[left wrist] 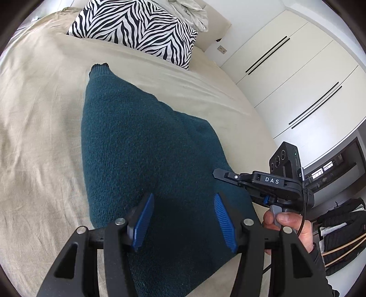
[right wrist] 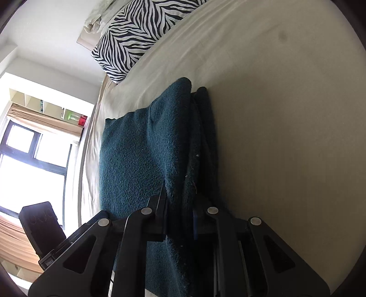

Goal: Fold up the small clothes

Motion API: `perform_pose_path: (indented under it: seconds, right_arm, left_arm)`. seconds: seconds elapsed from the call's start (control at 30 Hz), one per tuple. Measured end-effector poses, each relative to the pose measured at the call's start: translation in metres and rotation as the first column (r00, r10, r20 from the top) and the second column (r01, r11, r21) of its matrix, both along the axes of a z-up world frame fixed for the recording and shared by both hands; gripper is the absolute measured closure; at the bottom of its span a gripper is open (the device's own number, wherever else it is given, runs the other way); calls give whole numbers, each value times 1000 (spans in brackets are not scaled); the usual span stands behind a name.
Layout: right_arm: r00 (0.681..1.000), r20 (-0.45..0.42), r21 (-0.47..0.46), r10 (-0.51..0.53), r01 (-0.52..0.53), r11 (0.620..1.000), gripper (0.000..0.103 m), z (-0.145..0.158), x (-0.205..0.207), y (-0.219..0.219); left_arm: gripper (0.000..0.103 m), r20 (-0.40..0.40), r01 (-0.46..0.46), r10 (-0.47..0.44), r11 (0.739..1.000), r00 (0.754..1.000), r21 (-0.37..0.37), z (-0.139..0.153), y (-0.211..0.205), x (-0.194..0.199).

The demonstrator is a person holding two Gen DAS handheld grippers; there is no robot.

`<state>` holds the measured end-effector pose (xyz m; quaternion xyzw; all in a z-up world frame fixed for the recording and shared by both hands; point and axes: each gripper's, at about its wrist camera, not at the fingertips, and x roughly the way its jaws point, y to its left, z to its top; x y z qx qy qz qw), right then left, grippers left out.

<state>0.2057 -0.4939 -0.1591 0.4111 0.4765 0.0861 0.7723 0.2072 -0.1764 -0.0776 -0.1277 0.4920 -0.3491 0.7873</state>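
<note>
A dark teal knitted garment (left wrist: 141, 146) lies folded on the beige bed sheet (left wrist: 41, 128). My left gripper (left wrist: 183, 205) hovers over its near end, blue pads apart, holding nothing. My right gripper (left wrist: 263, 196) shows at the garment's right edge in the left wrist view. In the right wrist view the right gripper (right wrist: 180, 205) is shut on a raised fold of the teal garment (right wrist: 137, 160), with cloth bunched between the fingers.
A zebra-striped pillow (left wrist: 137, 29) lies at the head of the bed, with a crumpled white cloth (left wrist: 192, 11) behind it. White wardrobe doors (left wrist: 297, 75) stand to the right. A window (right wrist: 29, 155) is at the bed's far side.
</note>
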Motion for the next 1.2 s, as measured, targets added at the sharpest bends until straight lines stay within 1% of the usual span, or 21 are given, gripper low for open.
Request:
perform_pose_path:
  seconds: [0.1,0.2,0.33,0.37,0.43,0.5,0.53,0.57,0.6,0.67,0.73,0.8,0.83,0.9,0.93,0.97,1.03,1.07,1.13,1.17,1.2]
  right_arm:
    - [1000,21,51,-18,16,999,90,-15,-3,-7]
    - [999,33,60,-7,5,998,90,-19,-2,-6]
    - [999,35,98,-17,14,995,89,-20,-6,-12]
    - [999,37,86,-18,15,996,87,-17,-7,-12]
    - [999,27,29,-34,34,999,83,-8,-11,-15]
    - [997,10,-96,-73,73,993,80,11,-19,-19]
    - [996,18,-167,-89,91,982,80,24,-21,-21]
    - [994,44,-205,-96,103,973,80,37,-21,-21]
    - [993,83,-197,-82,97,976,80,48,-18,-19]
    - [989,147,-147,-25,47,988,80,64,-5,-11]
    - [987,159,-138,24,-1,990,80,70,20,4]
    - [990,130,-117,52,-37,992,80,61,45,16]
    - [994,95,-113,47,-37,993,80,52,58,20]
    - [1000,10,-136,28,-26,990,81,24,75,21]
    - [1000,10,-130,29,-27,991,85,13,78,19]
    - [999,38,-115,23,-19,993,88,6,77,15]
    - [999,50,-75,6,-2,997,88,4,73,8]
    - [999,50,-77,5,-2,997,88,6,70,7]
    - [999,46,-117,9,-3,993,87,16,61,5]
    - [999,51,-134,5,2,991,84,24,53,5]
    - [997,71,-144,4,6,989,84,31,41,3]
  left_arm:
    - [45,25,8,-8,1000,1000,29,2,-5,-4]
    - [45,56,-10,8,999,998,32,11,-4,-3]
    - [45,106,-19,11,997,994,78,22,-11,15]
    - [45,122,-18,6,995,993,101,23,-15,22]
    - [45,166,-35,9,987,986,154,24,-20,34]
    - [46,194,-56,21,982,981,180,23,-19,46]
    - [46,200,-64,26,981,980,185,22,-20,51]
    - [46,195,-62,25,981,980,185,19,-21,56]
    - [46,182,-52,17,980,983,192,14,-25,62]
    - [46,124,-21,-6,976,992,215,-1,-33,73]
    - [46,131,-21,-9,972,991,232,-7,-38,74]
    - [44,135,-20,-14,969,991,247,-8,-43,76]
    - [42,139,-19,-17,967,990,252,-9,-45,76]
    - [41,163,-15,-32,961,986,276,-15,-51,75]
    - [41,180,-18,-36,958,983,287,-18,-53,74]
    - [40,193,-20,-38,957,980,290,-20,-54,74]
    - [40,204,-20,-42,956,978,293,-20,-55,71]
    - [39,209,-20,-43,957,977,290,-17,-54,69]
    - [41,214,-26,-36,959,976,281,-9,-48,59]
    - [42,210,-33,-28,959,977,281,-3,-45,50]
    - [46,213,-30,-31,961,976,274,5,-40,40]
